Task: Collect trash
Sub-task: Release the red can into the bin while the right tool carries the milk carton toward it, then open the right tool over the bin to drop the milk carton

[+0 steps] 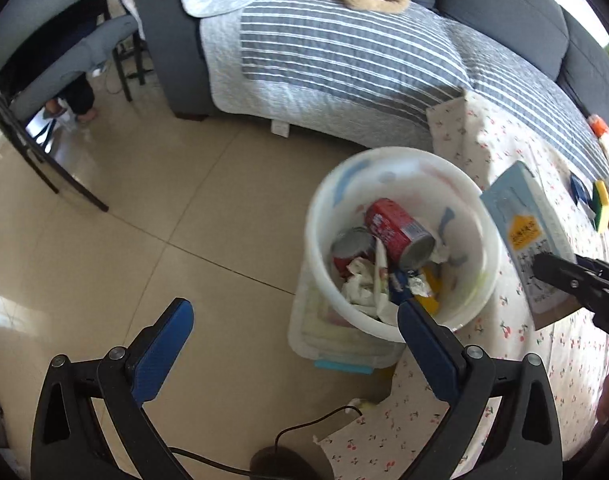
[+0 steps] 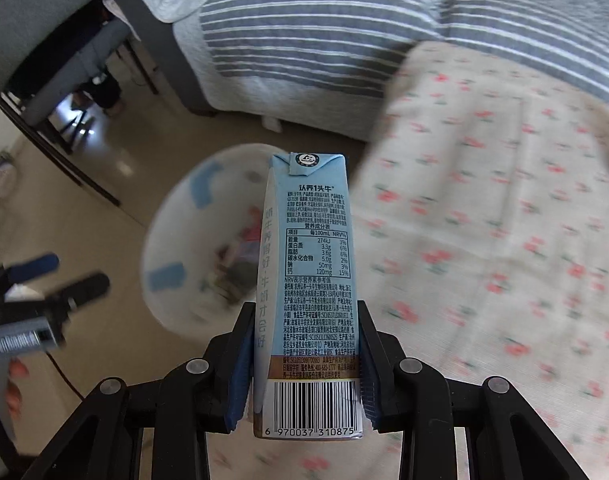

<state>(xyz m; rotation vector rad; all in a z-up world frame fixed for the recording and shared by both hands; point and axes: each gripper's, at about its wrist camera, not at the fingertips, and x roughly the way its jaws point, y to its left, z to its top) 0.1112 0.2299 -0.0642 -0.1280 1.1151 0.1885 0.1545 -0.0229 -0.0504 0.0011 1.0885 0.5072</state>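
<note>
1. Step in hand: the right gripper (image 2: 304,360) carries a pale blue milk carton (image 2: 310,280) toward the white trash bucket (image 1: 400,240). Its jaws pinch the carton's lower end from both sides, just above the barcode, and the carton points forward between them.
2. From the left wrist view, the carton (image 1: 524,232) hangs just beside the bucket's rim, over a cherry-print cloth (image 1: 524,360) covering the bench.
3. The bucket sits on the tiled floor (image 1: 144,220) against the bench edge, by a striped sofa cover (image 1: 344,60). It already holds two red drink cans (image 1: 400,232), crumpled paper and wrappers.
4. The left gripper (image 1: 296,344) is empty, its blue-padded jaws spread wide over the floor beside the bucket.
5. Next move, as a judgement: bring the carton over the bucket's mouth, then let the jaws part so it drops in. The carton is long, so it should clear the rim first.
6. Readable writing on the carton: Chinese brand text at the top, a nutrition table headed per 100mL with NRV%, and a barcode reading 6 970037 310875.
7. The cans' labels are too blurred to read.
</note>
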